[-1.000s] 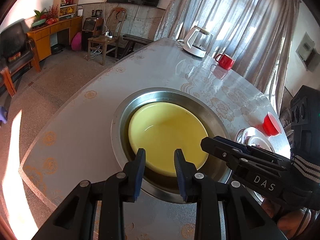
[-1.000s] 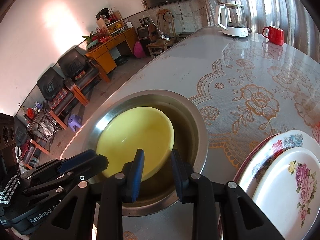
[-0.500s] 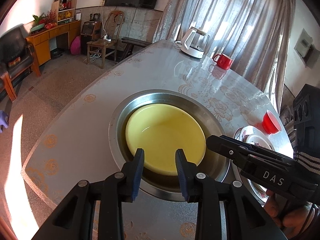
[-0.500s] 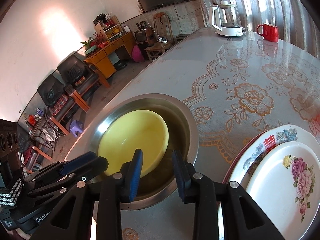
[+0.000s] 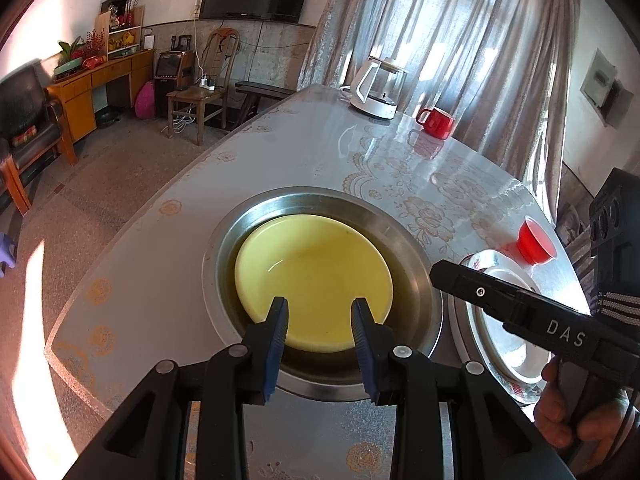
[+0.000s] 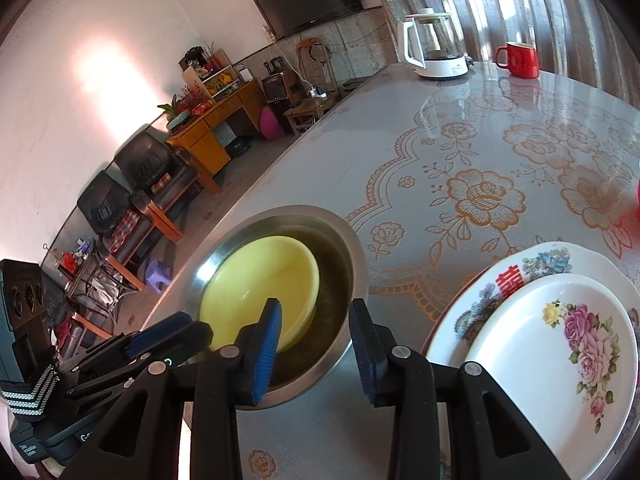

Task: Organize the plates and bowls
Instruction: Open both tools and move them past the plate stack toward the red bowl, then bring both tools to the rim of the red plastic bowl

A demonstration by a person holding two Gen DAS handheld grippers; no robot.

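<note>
We have the yellow bowl (image 5: 312,280) resting inside the steel basin (image 5: 434,308), close to the near edge of the table (image 5: 280,148), so that part of the sorting looks settled. Compared with a second ago, the right gripper (image 6: 314,328) has slid sideways away from the basin toward the plates, and its jaws are opening with nothing between them (only the basin rim shows through the gap). The left gripper (image 5: 320,320) has hardly moved; it hangs over the near rim of the bowl, released, jaws part-way apart and gripping nothing.

We read this as the bowl being let go, with the right hand free for the next piece. The two stacked plates (image 6: 560,344), the smaller flowered one on the larger, lie just beside the basin at the table's near right edge, and a small red bowl (image 5: 534,242) stands beyond them near the right rim. The middle of the table is open; the kettle (image 5: 376,88) and red mug (image 5: 438,122) stand well away at the far edge, so we have room to swing across.
</note>
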